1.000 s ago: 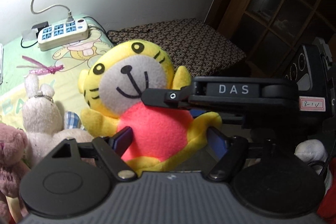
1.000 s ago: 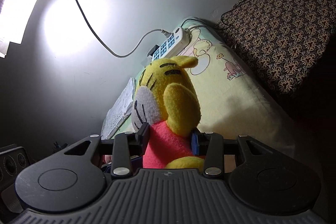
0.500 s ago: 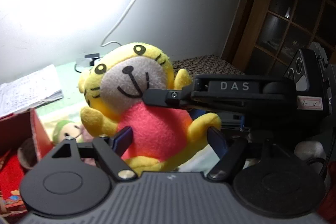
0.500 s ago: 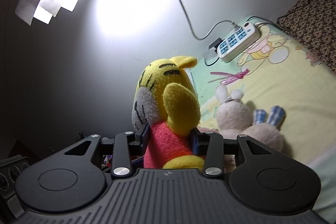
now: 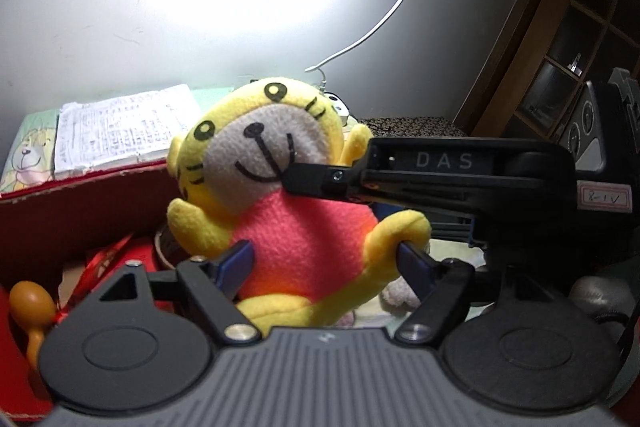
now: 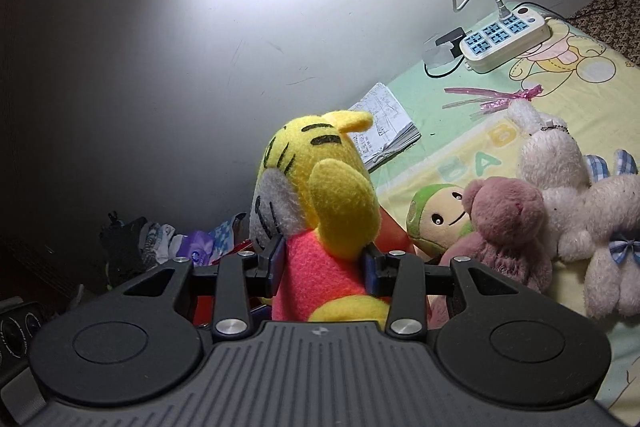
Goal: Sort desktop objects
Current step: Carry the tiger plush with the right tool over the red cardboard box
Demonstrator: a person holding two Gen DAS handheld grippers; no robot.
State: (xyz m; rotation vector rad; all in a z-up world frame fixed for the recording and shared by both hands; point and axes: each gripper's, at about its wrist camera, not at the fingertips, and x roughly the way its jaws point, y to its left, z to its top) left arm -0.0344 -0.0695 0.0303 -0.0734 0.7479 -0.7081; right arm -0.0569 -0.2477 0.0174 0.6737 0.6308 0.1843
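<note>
From the left wrist, the yellow tiger plush (image 5: pixel 280 195) sits upright, facing the camera, between the spread fingers of the left gripper (image 5: pixel 326 265). Its blue pads stand wide; one seems to brush the toy's leg, though I can't tell that it grips. The right gripper's black body (image 5: pixel 460 179) reaches in from the right at neck height. Behind and to the left is the red box (image 5: pixel 80 219), already holding an orange maraca (image 5: pixel 30 303).

From the right wrist, the right gripper (image 6: pixel 325 263) is clamped across the plush's pink belly, head up, long axis vertical. The other soft toys (image 6: pixel 540 211) lie on the bedsheet (image 6: pixel 460 131) to the right. The box lies left of the plush, so the right arm carries it there.
</note>
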